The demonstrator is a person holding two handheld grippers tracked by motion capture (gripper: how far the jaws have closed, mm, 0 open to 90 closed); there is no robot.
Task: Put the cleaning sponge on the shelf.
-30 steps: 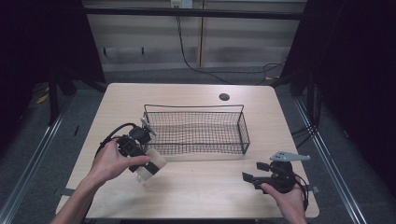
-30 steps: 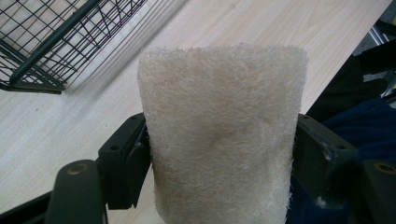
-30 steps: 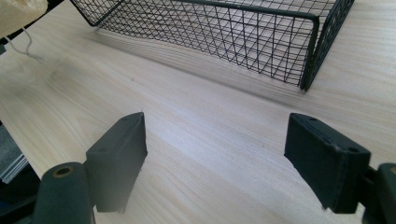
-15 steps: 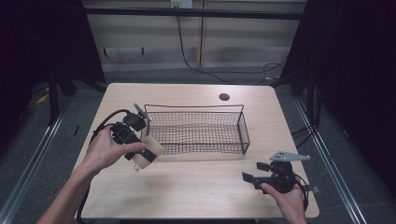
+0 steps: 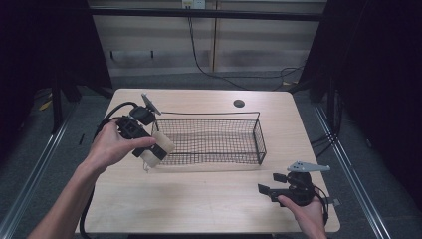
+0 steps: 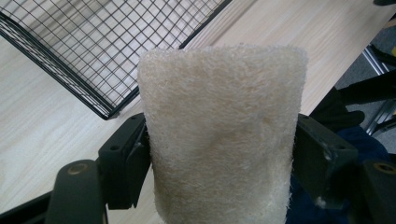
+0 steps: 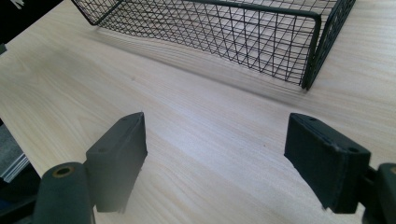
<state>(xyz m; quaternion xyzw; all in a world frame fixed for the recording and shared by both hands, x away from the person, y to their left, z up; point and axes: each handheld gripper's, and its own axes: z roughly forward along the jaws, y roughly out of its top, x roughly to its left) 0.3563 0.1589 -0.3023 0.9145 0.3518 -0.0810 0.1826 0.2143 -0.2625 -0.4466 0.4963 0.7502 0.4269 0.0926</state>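
Observation:
My left gripper [image 5: 152, 147] is shut on a cream fibrous loofah pad [image 5: 157, 148], held in the air at the near-left corner of the black wire basket [image 5: 211, 135]. In the left gripper view the loofah pad [image 6: 222, 130] stands between the two jaws, with the basket's corner [image 6: 109, 114] beyond it. My right gripper [image 5: 272, 187] rests open near the table's front right edge. In the right gripper view the right gripper [image 7: 219, 158] has only bare wood between its jaws, and the basket [image 7: 261, 37] lies farther off.
The light wooden table [image 5: 199, 209] has a round cable hole [image 5: 239, 103] at the back. A black cable [image 5: 107, 122] trails from the left gripper over the table's left edge. Metal rails and dark floor flank the table.
The left hand has lifted the gripper and loofah pad up and away from me, from the table surface toward the basket's near-left corner. The right gripper has stayed put.

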